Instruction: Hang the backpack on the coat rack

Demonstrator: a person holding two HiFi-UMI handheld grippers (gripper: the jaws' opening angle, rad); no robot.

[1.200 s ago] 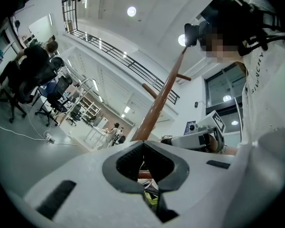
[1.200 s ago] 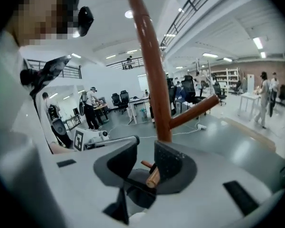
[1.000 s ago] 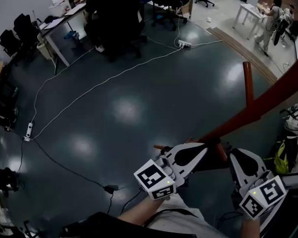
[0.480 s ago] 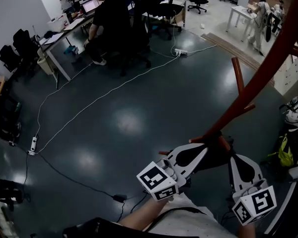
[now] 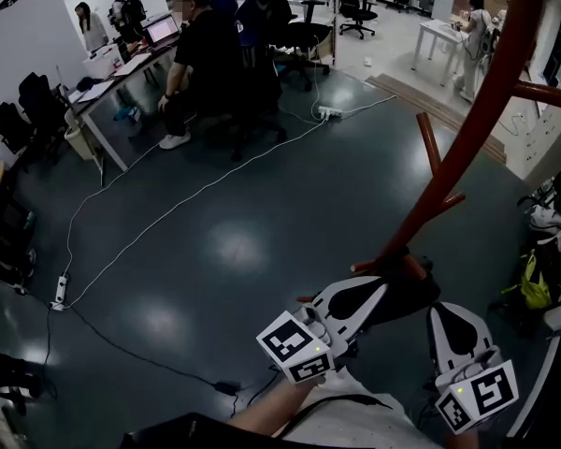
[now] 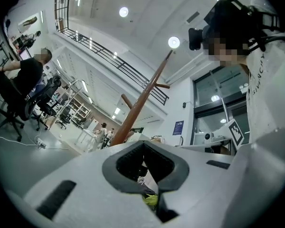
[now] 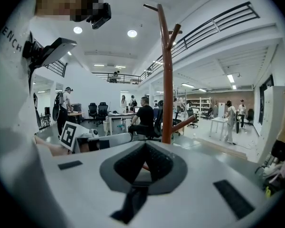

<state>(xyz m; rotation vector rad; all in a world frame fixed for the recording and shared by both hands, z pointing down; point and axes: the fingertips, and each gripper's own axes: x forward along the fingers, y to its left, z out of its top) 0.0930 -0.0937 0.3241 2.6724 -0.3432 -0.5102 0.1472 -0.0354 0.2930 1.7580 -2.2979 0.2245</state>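
The reddish-brown coat rack [image 5: 467, 129] rises from the floor just ahead of both grippers, with short pegs along its pole. It also shows in the left gripper view as the coat rack [image 6: 142, 99] and in the right gripper view as the coat rack [image 7: 167, 80]. My left gripper [image 5: 385, 286] and right gripper [image 5: 446, 309] sit side by side near the pole's foot, and a dark part of the backpack [image 5: 407, 295] lies between them. Both have their jaws together. A black strap [image 7: 130, 203] hangs from the right jaw seam, and a dark strap [image 6: 160, 208] from the left. Most of the backpack is hidden below.
A seated person [image 5: 201, 54] works at a desk far left among office chairs. A white cable [image 5: 196, 195] crosses the dark floor to a power strip [image 5: 59, 293]. A yellow-green bag [image 5: 533, 288] lies at the right. Another person [image 5: 472, 36] stands by a white table.
The head view has lifted, so more of the pole and the room shows. Both grippers have drifted a little along the floor view, still close to the rack's foot with the dark piece between them.
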